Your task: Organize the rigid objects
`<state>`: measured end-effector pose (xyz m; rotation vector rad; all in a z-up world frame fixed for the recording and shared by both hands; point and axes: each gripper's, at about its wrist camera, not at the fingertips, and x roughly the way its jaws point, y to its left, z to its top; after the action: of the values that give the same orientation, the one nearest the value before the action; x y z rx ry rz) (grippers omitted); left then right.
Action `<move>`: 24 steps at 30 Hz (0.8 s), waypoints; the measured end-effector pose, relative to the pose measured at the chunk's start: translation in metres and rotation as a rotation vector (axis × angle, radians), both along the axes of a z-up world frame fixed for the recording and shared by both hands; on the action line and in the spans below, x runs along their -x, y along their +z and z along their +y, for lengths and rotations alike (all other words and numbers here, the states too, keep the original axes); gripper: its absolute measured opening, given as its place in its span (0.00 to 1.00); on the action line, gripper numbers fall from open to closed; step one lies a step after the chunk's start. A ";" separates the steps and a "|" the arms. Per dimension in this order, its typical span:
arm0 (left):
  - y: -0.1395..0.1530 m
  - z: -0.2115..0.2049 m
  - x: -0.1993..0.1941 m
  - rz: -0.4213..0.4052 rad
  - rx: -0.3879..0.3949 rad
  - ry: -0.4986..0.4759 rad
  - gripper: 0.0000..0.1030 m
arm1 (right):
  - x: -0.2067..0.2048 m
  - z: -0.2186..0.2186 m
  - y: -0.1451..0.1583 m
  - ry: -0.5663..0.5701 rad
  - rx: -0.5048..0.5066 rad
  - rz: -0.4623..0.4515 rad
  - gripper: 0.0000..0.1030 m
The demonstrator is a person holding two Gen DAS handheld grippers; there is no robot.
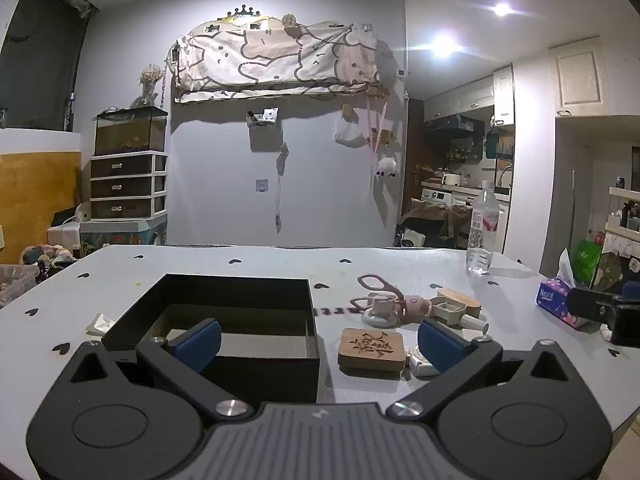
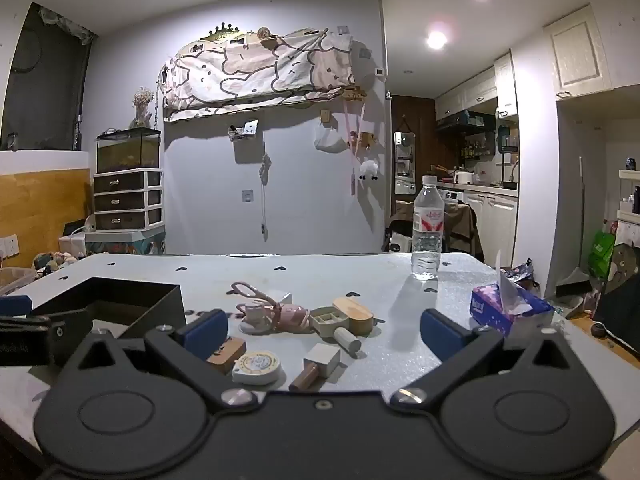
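An open black box sits on the white table, also in the right wrist view. Right of it lies a carved wooden block, pink scissors, a small white cup, a beige compartment case with a wooden lid and a round tape measure. A white and wood stamp lies near the right gripper. My left gripper is open and empty over the box's right wall. My right gripper is open and empty above the small objects.
A clear water bottle stands at the far right of the table. A purple tissue pack lies at the right edge. A folded paper lies left of the box. Drawers with a glass tank stand behind the table.
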<state>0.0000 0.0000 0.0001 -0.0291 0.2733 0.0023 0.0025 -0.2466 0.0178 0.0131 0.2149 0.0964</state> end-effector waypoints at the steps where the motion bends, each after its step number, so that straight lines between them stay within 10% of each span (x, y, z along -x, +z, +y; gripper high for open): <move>1: 0.000 0.000 0.000 0.001 0.005 0.000 1.00 | 0.000 0.000 0.000 0.000 -0.001 -0.004 1.00; 24: 0.000 0.000 0.000 0.000 -0.002 0.002 1.00 | -0.005 -0.001 -0.004 -0.008 -0.004 0.015 1.00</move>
<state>-0.0003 0.0004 0.0001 -0.0276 0.2728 0.0050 0.0070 -0.2472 0.0137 0.0187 0.2297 0.0892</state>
